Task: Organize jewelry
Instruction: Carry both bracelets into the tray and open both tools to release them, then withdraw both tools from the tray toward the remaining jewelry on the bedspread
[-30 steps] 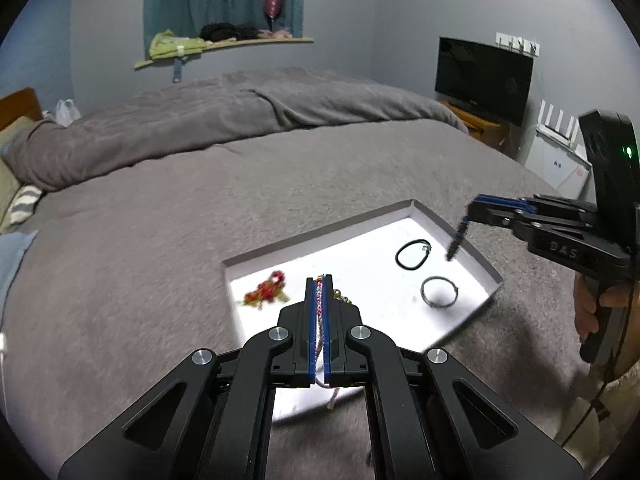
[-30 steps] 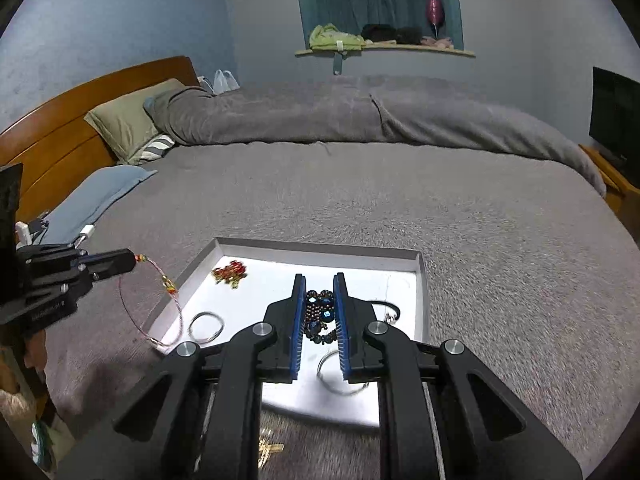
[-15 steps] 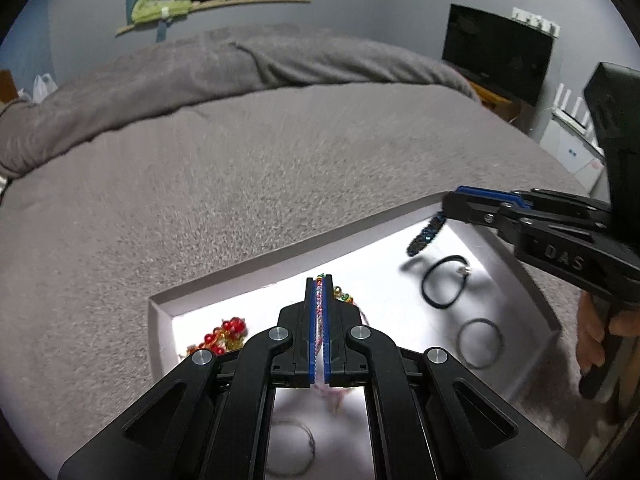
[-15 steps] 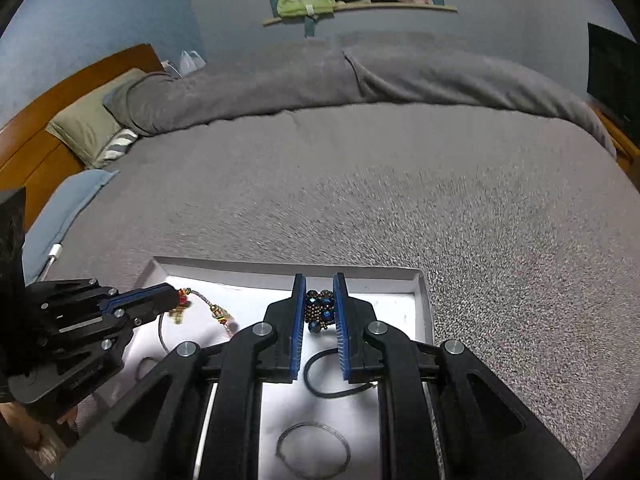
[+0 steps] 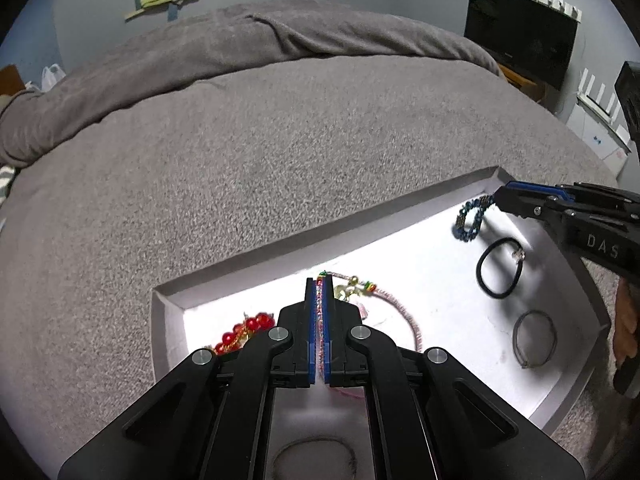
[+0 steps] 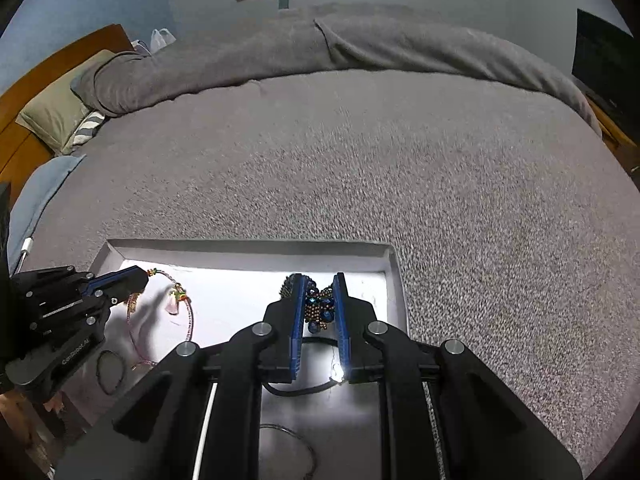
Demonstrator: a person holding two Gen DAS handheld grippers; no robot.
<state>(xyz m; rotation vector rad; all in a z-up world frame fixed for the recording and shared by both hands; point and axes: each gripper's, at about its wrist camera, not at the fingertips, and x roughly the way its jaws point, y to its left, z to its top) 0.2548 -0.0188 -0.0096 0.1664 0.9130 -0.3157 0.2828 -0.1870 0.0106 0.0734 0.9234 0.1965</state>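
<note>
Both bracelets are over the white tray (image 5: 400, 216) on the bed. The left hand-held gripper (image 5: 319, 292) is clamped on the pink cord bracelet (image 5: 404, 312); the right hand-held gripper (image 6: 318, 300) is clamped on the blue bead bracelet (image 6: 318, 306). Advised: lower each to bare tray floor, clear of the black hair tie (image 5: 500, 268), before releasing.

A home bedroom: wide grey-blanketed bed (image 6: 360, 152), wooden headboard (image 6: 52, 64), pillow (image 6: 56, 112), television (image 5: 520, 32).

Dim room, strong fisheye bending at the edges; the white tray (image 5: 448, 280) floor glares overexposed at lower centre.
</note>
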